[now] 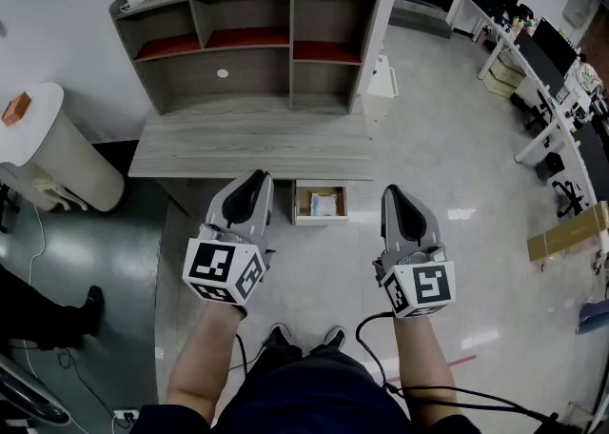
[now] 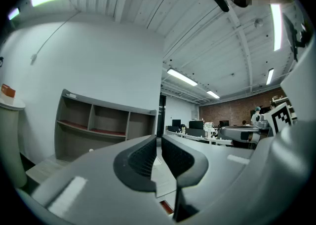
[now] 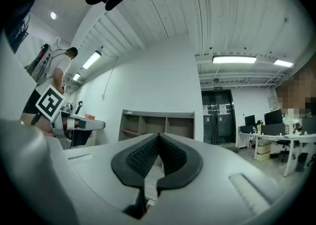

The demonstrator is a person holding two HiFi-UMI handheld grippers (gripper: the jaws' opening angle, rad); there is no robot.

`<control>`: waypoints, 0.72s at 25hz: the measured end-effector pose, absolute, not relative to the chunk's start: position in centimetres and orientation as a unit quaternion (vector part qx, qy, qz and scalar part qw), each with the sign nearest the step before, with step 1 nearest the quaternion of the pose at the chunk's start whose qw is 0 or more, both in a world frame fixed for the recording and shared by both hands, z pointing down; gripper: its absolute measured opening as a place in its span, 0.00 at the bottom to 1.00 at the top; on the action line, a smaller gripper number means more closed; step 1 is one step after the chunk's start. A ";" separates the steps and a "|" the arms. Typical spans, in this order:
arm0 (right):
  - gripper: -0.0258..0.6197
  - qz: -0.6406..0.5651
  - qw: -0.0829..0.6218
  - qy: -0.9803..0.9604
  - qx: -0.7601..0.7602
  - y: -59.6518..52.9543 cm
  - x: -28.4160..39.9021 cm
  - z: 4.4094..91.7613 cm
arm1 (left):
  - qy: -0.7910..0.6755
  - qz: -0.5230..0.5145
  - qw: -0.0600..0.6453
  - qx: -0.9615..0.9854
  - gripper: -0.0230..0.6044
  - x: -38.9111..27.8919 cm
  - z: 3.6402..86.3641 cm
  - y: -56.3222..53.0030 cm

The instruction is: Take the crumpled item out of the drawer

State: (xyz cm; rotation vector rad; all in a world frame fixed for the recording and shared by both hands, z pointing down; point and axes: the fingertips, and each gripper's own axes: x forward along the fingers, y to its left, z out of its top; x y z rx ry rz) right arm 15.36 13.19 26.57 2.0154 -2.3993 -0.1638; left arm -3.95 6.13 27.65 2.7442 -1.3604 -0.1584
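Grey wood-grain desk (image 1: pixel 252 142) with a shelf unit (image 1: pixel 247 42) on its back edge fills the upper middle of the head view. Under the desk's front edge a small drawer (image 1: pixel 299 206) stands pulled out. The crumpled item (image 1: pixel 324 205), pale with a bluish patch, lies inside it. The left gripper (image 1: pixel 255 178) and the right gripper (image 1: pixel 393 192) are held out to either side of the drawer, neither touching it.

In the left gripper view, the left gripper (image 2: pixel 159 137) points level toward the shelf unit (image 2: pixel 103 120). Its ribbed pads stand a narrow slit apart, with nothing between them.

In the right gripper view, the right gripper (image 3: pixel 159 134) has its pads pressed together at the tips and holds nothing. The shelf unit (image 3: pixel 158 123) stands beyond it.
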 end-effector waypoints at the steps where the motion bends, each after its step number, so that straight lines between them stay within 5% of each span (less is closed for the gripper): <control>1: 0.05 -0.053 0.003 -0.764 0.643 13.1 15.0 26.5 | -0.442 -0.051 0.038 0.895 0.09 -4.2 27.6 6.1; 9: 0.05 -0.052 -0.018 -0.753 0.655 12.5 13.5 26.5 | -0.436 -0.043 0.037 0.898 0.09 -6.3 28.3 5.4; 18: 0.05 -0.036 0.053 -0.740 0.670 10.2 12.1 29.9 | -0.427 -0.029 0.052 0.902 0.09 -9.1 30.8 3.6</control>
